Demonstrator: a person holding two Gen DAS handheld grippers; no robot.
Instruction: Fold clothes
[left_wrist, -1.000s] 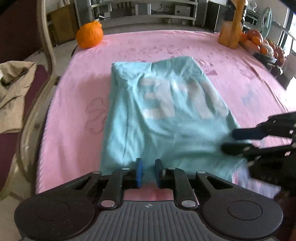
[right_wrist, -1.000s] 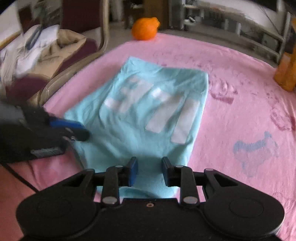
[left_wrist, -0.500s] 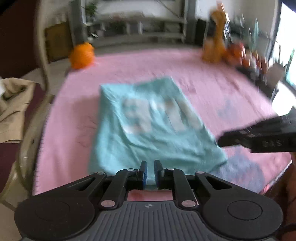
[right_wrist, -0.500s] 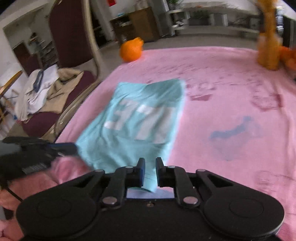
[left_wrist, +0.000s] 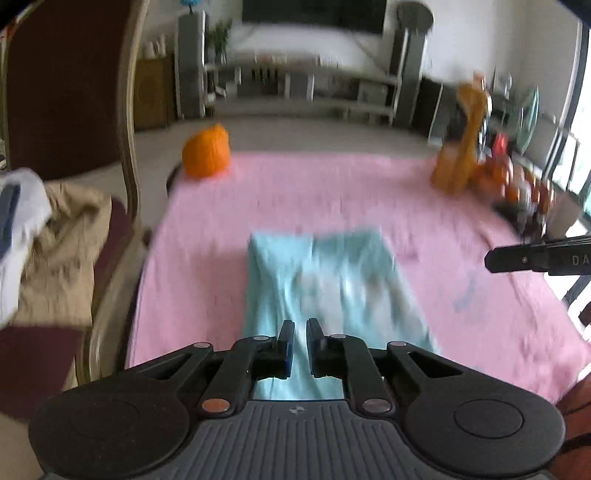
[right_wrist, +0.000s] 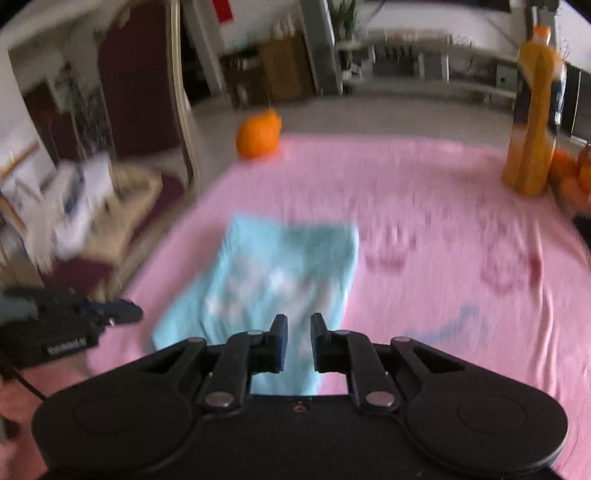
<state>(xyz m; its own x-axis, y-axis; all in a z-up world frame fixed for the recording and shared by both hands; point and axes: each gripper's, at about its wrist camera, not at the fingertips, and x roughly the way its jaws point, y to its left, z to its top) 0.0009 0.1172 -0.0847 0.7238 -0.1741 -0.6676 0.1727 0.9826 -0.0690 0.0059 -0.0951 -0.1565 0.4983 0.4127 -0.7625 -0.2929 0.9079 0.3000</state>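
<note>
The work surface is a table covered with a pink cloth (left_wrist: 236, 221) carrying faint printed motifs, set in a living room with a shelf unit (left_wrist: 295, 92) along the far wall.

Left gripper (left_wrist: 300, 343): jaws nearly closed, clamped on the near edge of a light blue shirt (left_wrist: 332, 280), which runs between the fingers (left_wrist: 286, 345) and away across the cloth. Right gripper (right_wrist: 298, 341): jaws set to a narrow gap with the same shirt's near edge between them; motion blur prevents confirming a firm clamp. The near end of the shirt appears raised toward both grippers, while its far end lies on the cloth, near the table centre.

White print on the shirt is too blurred to read. In the left wrist view, the right gripper's side shows pale letters "DA" at the frame edge. In the right wrist view, the left gripper's body carries a white label, unreadable.

Further out: an orange fruit (right_wrist: 258, 134) sits at the far left corner of the table. A tall orange bottle (right_wrist: 535, 122) stands at the far right, beside a pile of fruit (right_wrist: 572, 177). A dark red chair (left_wrist: 66, 103) stands left of the table, with beige and white clothes (left_wrist: 55, 258) heaped on its seat.
</note>
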